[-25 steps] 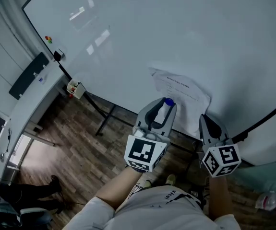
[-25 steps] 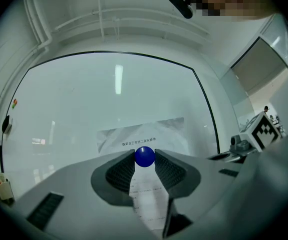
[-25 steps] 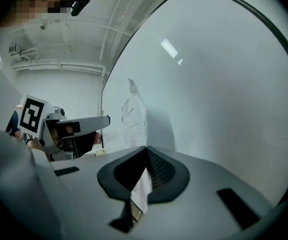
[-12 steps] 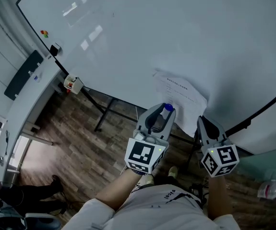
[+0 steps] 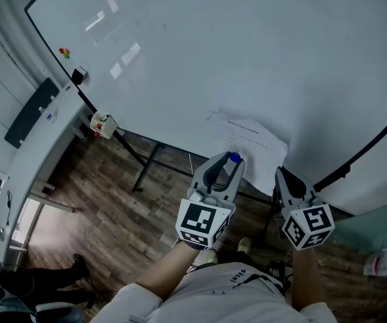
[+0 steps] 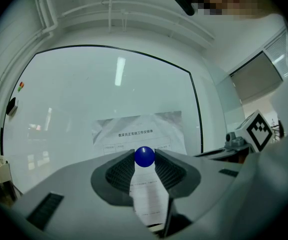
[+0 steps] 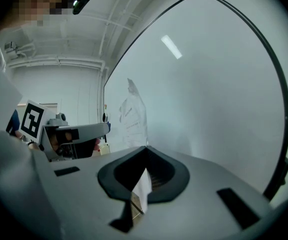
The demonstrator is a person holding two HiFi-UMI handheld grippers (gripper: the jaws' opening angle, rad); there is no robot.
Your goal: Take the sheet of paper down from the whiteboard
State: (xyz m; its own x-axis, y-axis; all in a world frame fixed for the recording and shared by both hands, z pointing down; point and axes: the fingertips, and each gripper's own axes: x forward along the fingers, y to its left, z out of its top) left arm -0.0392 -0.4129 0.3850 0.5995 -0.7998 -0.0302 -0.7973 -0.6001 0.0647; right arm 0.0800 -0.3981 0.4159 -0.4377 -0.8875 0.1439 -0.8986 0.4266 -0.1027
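A printed sheet of paper [image 5: 248, 140] lies creased against the lower part of the whiteboard [image 5: 247, 46]. My left gripper [image 5: 231, 161] is right in front of its lower edge, shut on a small round blue magnet [image 5: 235, 157]. In the left gripper view the magnet [image 6: 144, 156] is pinched between the fingertips, with the paper [image 6: 138, 130] behind it. My right gripper [image 5: 281, 172] is at the sheet's lower right edge. A strip of paper [image 7: 142, 186] runs between its closed jaws in the right gripper view. There the sheet [image 7: 132, 115] appears edge-on.
An eraser [image 5: 79, 76] and small coloured magnets [image 5: 64, 52] cling to the board's left edge. A marker holder [image 5: 103, 124] hangs at its lower left corner. The stand's legs [image 5: 146, 168] rest on a wooden floor [image 5: 112, 210]. A white counter [image 5: 38, 147] runs along the left.
Both grippers keep their hold and have sunk slightly in the head view. The paper looks a little flatter and lower against the board.
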